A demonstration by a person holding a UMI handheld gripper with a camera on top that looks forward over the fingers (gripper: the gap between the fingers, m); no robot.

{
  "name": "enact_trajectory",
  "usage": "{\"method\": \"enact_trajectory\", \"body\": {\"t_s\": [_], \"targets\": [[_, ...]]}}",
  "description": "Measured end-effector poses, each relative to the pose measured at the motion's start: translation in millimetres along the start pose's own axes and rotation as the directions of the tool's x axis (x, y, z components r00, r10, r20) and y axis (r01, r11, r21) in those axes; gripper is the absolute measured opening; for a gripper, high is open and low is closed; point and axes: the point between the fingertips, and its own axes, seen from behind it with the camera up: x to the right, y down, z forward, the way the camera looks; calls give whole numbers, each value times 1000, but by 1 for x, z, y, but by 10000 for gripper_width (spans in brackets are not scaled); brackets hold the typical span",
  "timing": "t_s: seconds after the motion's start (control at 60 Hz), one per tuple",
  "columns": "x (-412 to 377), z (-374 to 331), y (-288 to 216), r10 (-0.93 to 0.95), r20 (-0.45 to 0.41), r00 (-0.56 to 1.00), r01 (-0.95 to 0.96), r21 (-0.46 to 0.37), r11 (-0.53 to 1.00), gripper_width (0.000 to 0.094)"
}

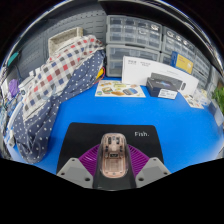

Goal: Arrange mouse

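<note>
A pale pink translucent mouse (114, 152) sits between my gripper's (113, 172) two fingers, its front pointing away from me. The purple pads (93, 158) press against both of its sides, so the gripper is shut on it. The mouse is over a black mouse mat (85, 137) printed "Fish.", which lies on the blue table (120, 112). I cannot tell whether the mouse rests on the mat or is held just above it.
A plaid cloth (60, 75) is heaped over the table's left side. Beyond the mat lie a printed leaflet (120, 89) and white boxes (165, 80). Grey drawer units (135, 35) line the back wall.
</note>
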Motion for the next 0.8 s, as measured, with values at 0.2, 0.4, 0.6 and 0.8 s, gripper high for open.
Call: {"method": "enact_trajectory", "body": {"t_s": [0.2,0.4,0.6,0.8], "targets": [[6,-8,-8,37,-4,999,-37,-21,999,836],[18,-52,-51,80,22,997,-81,41,996,851],[61,-122,-95,113,25,993,-115,122,986,856],[120,-184,-106,112,-1,994,-110,186,976,846]]}}
